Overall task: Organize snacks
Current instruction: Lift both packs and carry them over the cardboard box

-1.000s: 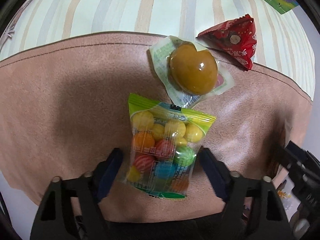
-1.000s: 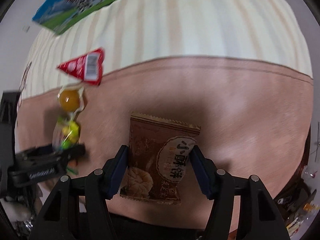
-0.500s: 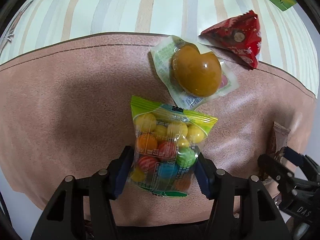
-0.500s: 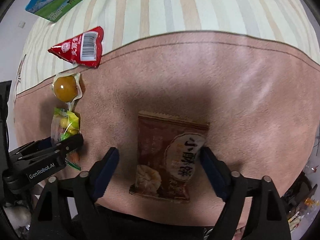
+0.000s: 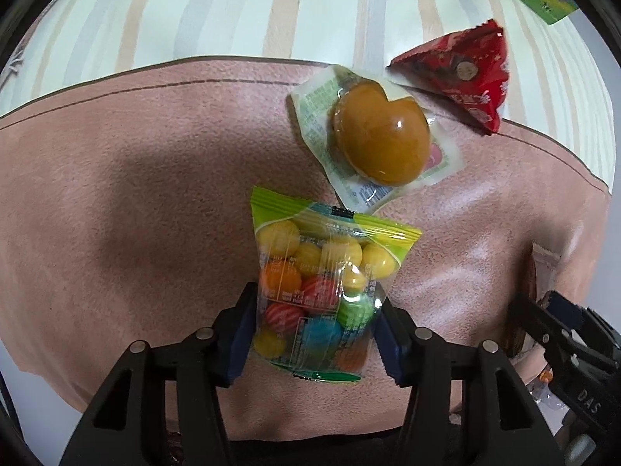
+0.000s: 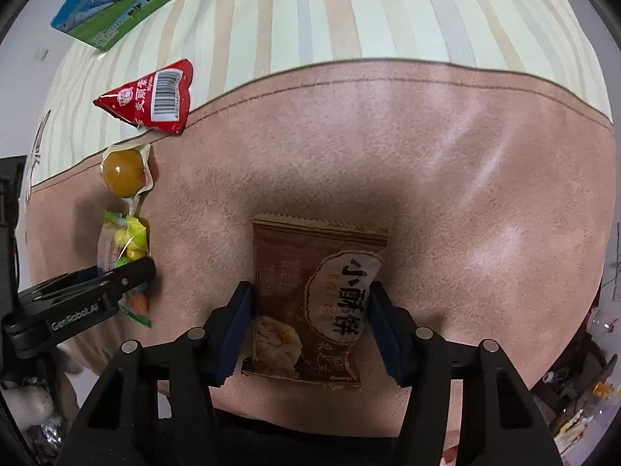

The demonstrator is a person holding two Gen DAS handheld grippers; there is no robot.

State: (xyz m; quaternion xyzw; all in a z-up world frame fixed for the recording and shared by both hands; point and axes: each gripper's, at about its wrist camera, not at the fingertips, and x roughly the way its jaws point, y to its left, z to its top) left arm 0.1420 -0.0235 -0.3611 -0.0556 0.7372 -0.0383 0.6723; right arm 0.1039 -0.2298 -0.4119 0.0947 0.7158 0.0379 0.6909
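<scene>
Closing left tongs (image 5: 314, 326) on gumball bag (image 5: 324, 291) and right tongs (image 6: 312, 322) on brown pastry packet (image 6: 314, 299), mid-mat (image 6: 446, 178) (both pressing already); risking slippery film squirting loose.

Under my jaws lies a pinkish-brown suede-like mat (image 6: 446, 163) with a dark stitched line near its far edge. Beyond it, ahead of me, a cloth (image 5: 240, 11) striped in cream, beige and grey. Soft shadow pools on the mat just ahead of my jaws; glossy highlights off to my right. A pale plain surface (image 6: 23, 73) shows far left. Blurry clutter (image 6: 574, 400) lower right, can't identify.
</scene>
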